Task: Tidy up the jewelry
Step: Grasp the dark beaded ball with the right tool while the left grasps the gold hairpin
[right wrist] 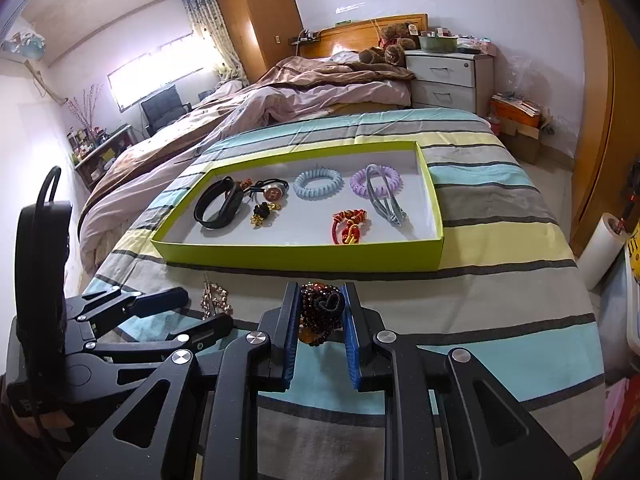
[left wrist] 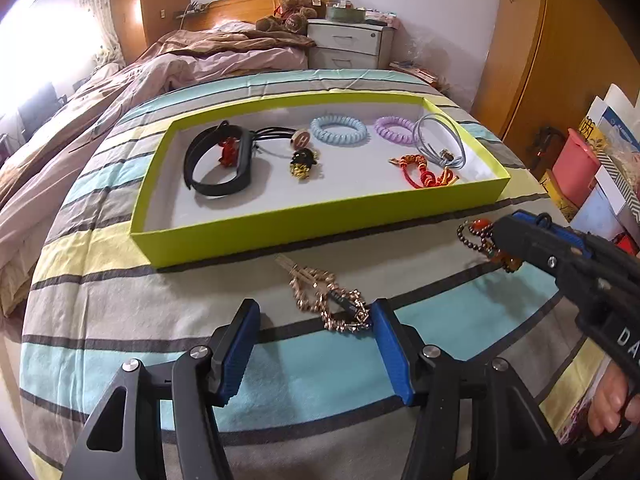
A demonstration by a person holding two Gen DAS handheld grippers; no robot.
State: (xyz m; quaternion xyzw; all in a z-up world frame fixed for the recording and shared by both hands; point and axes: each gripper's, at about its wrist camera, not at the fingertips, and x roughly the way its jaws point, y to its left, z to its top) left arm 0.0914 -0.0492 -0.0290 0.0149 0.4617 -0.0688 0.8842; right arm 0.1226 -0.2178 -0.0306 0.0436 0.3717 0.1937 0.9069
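Note:
A lime-green tray [left wrist: 320, 220] [right wrist: 300, 256] lies on the striped bedspread and holds several hair ties, a black band [left wrist: 218, 160] and a red cord bracelet [left wrist: 424, 172]. In front of the tray a gold chain piece [left wrist: 328, 300] [right wrist: 214, 300] rests on the cover. My left gripper [left wrist: 315, 308] [right wrist: 206, 306] stands open over it, and the chain lies just inside the right-hand fingertip. My right gripper [right wrist: 322, 296] [left wrist: 500, 236] is shut on a dark bead bracelet [right wrist: 320, 314] [left wrist: 478, 236] with an orange bead, held near the tray's front right corner.
A rumpled pink quilt [right wrist: 280, 96] covers the bed beyond and left of the tray. A white nightstand [right wrist: 444, 76] and a teddy bear [right wrist: 392, 48] are at the far end. Boxes and a pink bin [left wrist: 576, 168] crowd the floor at the right. A hand [left wrist: 612, 400] grips the right tool.

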